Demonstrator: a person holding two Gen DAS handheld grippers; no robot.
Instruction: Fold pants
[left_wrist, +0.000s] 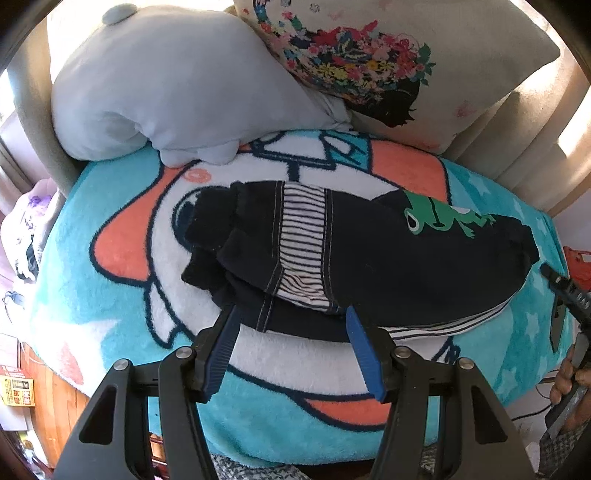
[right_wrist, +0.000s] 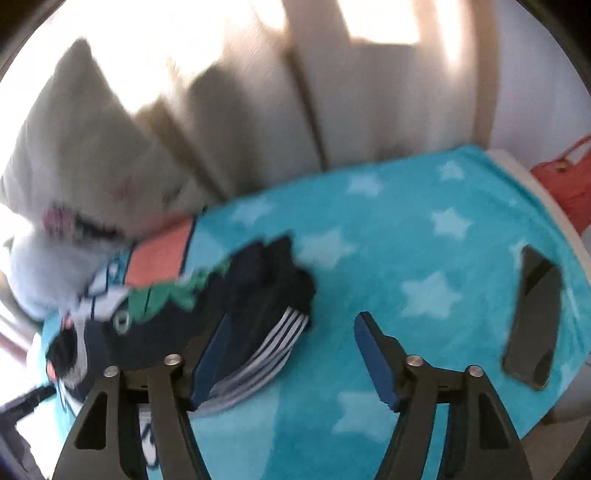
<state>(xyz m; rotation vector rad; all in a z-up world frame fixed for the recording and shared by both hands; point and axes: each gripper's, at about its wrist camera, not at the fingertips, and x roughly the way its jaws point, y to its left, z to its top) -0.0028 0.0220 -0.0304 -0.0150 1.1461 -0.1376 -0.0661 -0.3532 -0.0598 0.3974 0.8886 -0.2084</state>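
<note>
Dark navy pants (left_wrist: 388, 266) with a striped lining and a green frog print lie folded over on the blanket (left_wrist: 110, 206). My left gripper (left_wrist: 291, 317) is open and empty, its blue pads just at the near edge of the pants. My right gripper (right_wrist: 291, 321) is open and empty; the right end of the pants (right_wrist: 251, 306) lies by its left finger, and the view is blurred. Part of the right gripper also shows at the right edge of the left wrist view (left_wrist: 565, 291).
A turquoise star blanket (right_wrist: 406, 229) with a cartoon print covers the bed. A pale blue plush (left_wrist: 177, 88) and a floral pillow (left_wrist: 369, 62) lean on the headboard behind. A dark phone (right_wrist: 532, 321) lies on the blanket's right side. A red object (right_wrist: 569, 184) sits beyond the right edge.
</note>
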